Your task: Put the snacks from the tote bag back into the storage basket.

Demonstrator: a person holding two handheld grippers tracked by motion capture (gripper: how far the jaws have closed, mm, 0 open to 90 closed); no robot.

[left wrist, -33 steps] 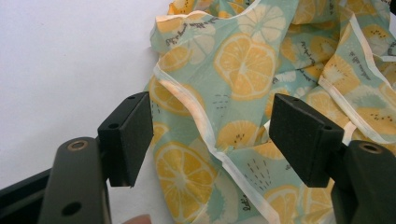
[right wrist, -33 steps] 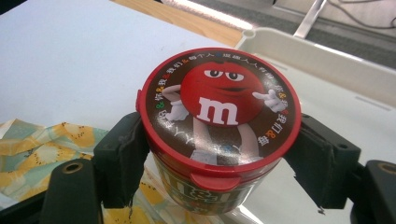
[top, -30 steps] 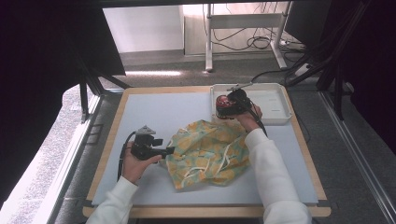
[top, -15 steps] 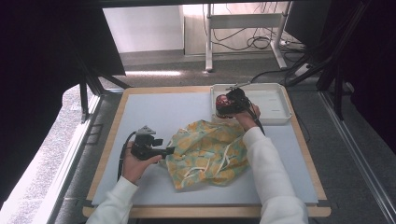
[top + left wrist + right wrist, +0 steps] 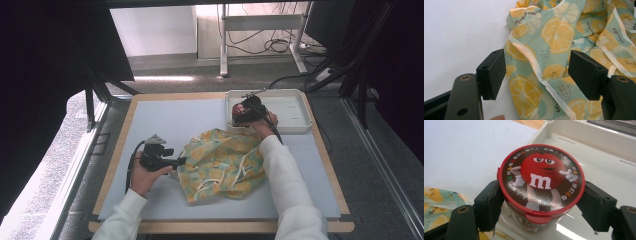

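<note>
A crumpled cloth [image 5: 225, 160] printed with orange and lemon slices on mint green lies in the middle of the white mat. My left gripper [image 5: 180, 161] rests on the mat at the cloth's left edge. In the left gripper view it [image 5: 537, 75] is open, and the white-hemmed cloth [image 5: 554, 35] lies under and between its jaws. My right gripper [image 5: 239, 116] is at the near-left corner of the white tray [image 5: 292, 107]. In the right gripper view it [image 5: 541, 205] is shut on a red-lidded M&M's can [image 5: 541, 177], upright over the tray floor [image 5: 599, 150].
The white mat [image 5: 165, 120] sits in a wooden-framed table top [image 5: 120, 135]. The shallow tray stands at the back right, and nothing else shows in its visible part. Beyond the table are dark floor, cables and desk legs [image 5: 222, 45].
</note>
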